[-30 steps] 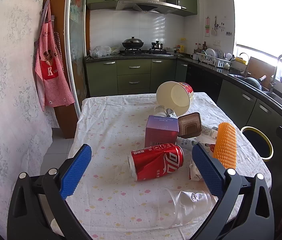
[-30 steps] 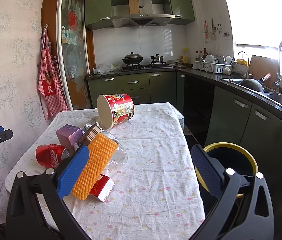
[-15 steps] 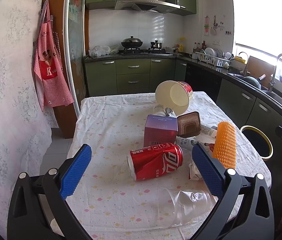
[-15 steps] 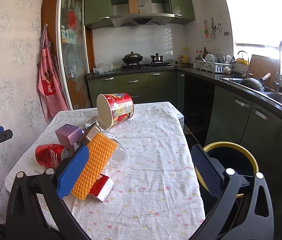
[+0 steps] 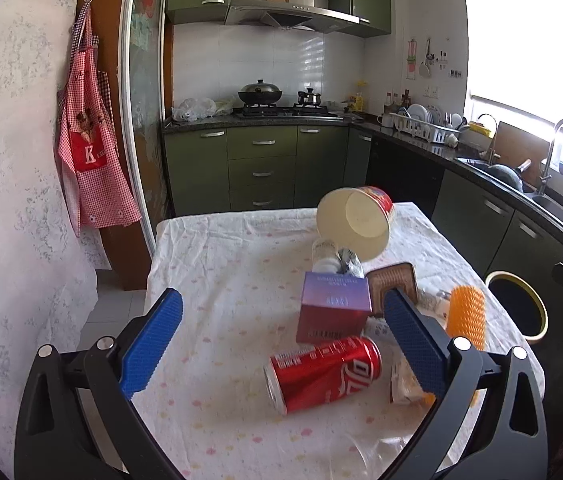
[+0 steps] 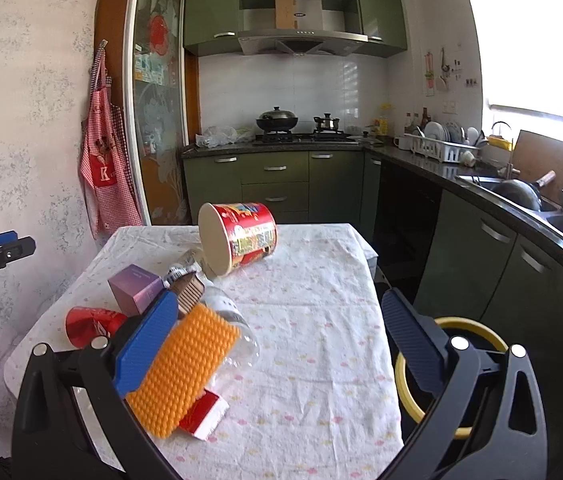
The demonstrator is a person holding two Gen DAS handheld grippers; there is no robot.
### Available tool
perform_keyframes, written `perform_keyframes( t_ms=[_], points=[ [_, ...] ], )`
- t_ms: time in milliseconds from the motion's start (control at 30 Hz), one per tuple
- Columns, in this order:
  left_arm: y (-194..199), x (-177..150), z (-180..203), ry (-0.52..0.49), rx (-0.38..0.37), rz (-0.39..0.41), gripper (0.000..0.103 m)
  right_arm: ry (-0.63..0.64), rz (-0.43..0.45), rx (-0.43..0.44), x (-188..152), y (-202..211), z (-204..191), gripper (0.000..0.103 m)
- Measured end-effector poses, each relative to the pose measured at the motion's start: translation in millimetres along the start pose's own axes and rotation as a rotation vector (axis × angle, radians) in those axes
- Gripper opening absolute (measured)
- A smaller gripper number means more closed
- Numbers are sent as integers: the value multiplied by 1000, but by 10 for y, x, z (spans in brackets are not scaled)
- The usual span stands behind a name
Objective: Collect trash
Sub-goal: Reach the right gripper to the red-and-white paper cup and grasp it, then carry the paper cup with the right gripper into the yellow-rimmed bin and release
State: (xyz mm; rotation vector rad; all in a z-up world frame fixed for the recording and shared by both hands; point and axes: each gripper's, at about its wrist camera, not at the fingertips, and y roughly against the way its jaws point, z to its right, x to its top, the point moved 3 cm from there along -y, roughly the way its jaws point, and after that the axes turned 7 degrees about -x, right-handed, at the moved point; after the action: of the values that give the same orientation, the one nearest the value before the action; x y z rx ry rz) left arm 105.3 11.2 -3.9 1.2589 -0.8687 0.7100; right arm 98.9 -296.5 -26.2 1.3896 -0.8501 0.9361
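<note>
Trash lies on the clothed table (image 5: 221, 280): a red cola can (image 5: 323, 374) on its side, a purple box (image 5: 335, 308), a brown ribbed tray (image 5: 395, 286), an orange foam sleeve (image 5: 466, 316), a tipped red noodle tub (image 5: 355, 222) and a clear plastic cup (image 6: 231, 320). My left gripper (image 5: 281, 344) is open and empty, just above the can. My right gripper (image 6: 277, 348) is open and empty over the table's right half; the orange sleeve (image 6: 185, 372) and a red-white packet (image 6: 203, 418) lie by its left finger.
A yellow-rimmed black bin (image 6: 451, 368) stands on the floor right of the table; it also shows in the left wrist view (image 5: 517, 306). Green cabinets and a counter with a sink (image 6: 561, 216) run along the right. A red apron (image 5: 89, 152) hangs on the left wall.
My left gripper has drifted slightly forward and left toward the can. The right gripper has barely moved.
</note>
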Motion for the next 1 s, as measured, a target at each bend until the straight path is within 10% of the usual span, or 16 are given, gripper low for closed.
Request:
perform_keyframes(
  t_ms=[367, 667, 1000],
  points=[
    [-1370, 775, -579, 89, 13, 56, 99, 242, -164, 46, 763, -1580, -730, 95],
    [-2046, 691, -891, 158, 19, 14, 99, 489, -306, -102, 616, -2818, -1326, 83],
    [-2000, 559, -740, 127, -15, 13, 99, 468, -289, -231, 664, -3140, -989, 40]
  ],
)
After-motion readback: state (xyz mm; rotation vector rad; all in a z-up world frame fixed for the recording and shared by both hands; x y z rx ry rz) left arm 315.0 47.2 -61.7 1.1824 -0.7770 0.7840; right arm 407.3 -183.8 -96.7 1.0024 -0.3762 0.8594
